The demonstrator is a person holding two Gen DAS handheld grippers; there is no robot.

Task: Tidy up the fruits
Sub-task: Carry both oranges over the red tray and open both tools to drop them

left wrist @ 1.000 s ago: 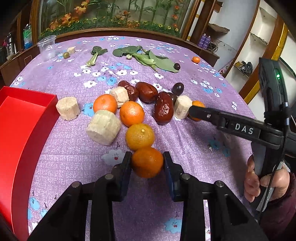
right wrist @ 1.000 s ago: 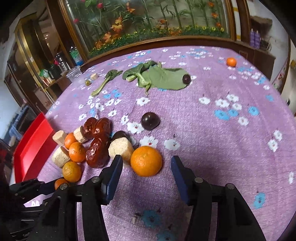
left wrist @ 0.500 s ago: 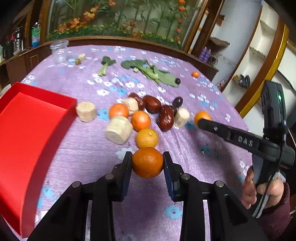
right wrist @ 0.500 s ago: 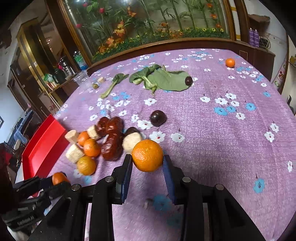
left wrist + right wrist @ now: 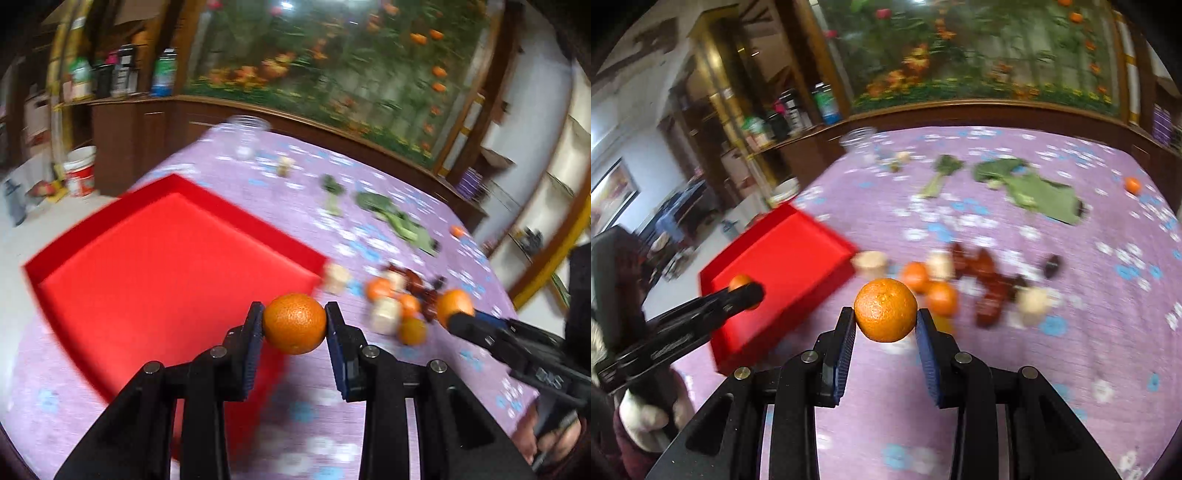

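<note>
Red tray (image 5: 155,258) edge under left tool's (image 5: 294,325) orange (image 5: 294,323).

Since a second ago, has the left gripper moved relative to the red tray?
Yes. The left gripper, shut on its orange, lifted off the tablecloth and swung left; the red tray now sits just ahead of it instead of at the frame's left edge.
</note>
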